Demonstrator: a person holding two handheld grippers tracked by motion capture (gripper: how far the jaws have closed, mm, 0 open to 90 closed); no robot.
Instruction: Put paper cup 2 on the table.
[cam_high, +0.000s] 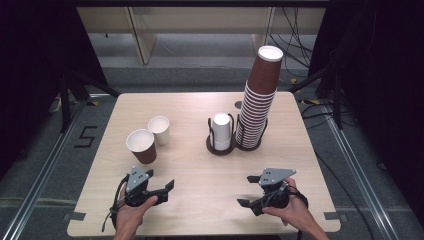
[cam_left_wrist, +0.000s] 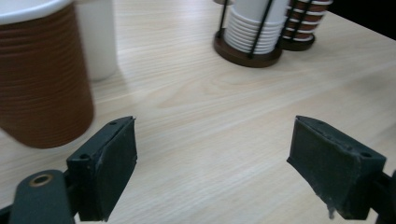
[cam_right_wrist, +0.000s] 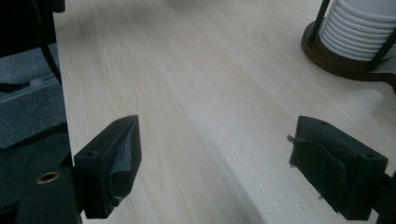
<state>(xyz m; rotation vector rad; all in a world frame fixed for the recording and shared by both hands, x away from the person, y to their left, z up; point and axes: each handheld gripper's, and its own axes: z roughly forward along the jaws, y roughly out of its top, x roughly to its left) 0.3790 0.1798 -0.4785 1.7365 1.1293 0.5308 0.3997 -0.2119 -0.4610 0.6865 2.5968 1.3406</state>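
Right now both claws hover low over the near part of the table (cam_high: 200, 175), each in one of the person's hands, and neither holds anything. The left claw (cam_high: 167, 189) has its jaws spread wide with bare wood between them; the right claw (cam_high: 250, 191) is likewise spread open over bare wood.

The brown cup (cam_high: 141, 146) stands upright just beyond the left claw, mouth up, white inside. In the left gripper view the brown cup (cam_left_wrist: 42, 79) rises just past the left-hand jaw, outside the gap and not touching it as far as I can tell. The white cup (cam_high: 159, 130) stands just behind the brown cup and a little to its right, close by it; whether the two touch I cannot tell.

Farther from the brown cup, toward the middle of the table, sits a dark holder (cam_high: 220, 147) with a short stack of white cups (cam_high: 222, 131) mouth down inside its wire uprights. Right beside that, on the side away from the brown cup, a tall brown stack (cam_high: 259, 100) rises in its own holder and leans a little.

The right claw is well apart from the brown cup, near the opposite front corner; in its own view the holder (cam_right_wrist: 336, 58) shows at the upper right.
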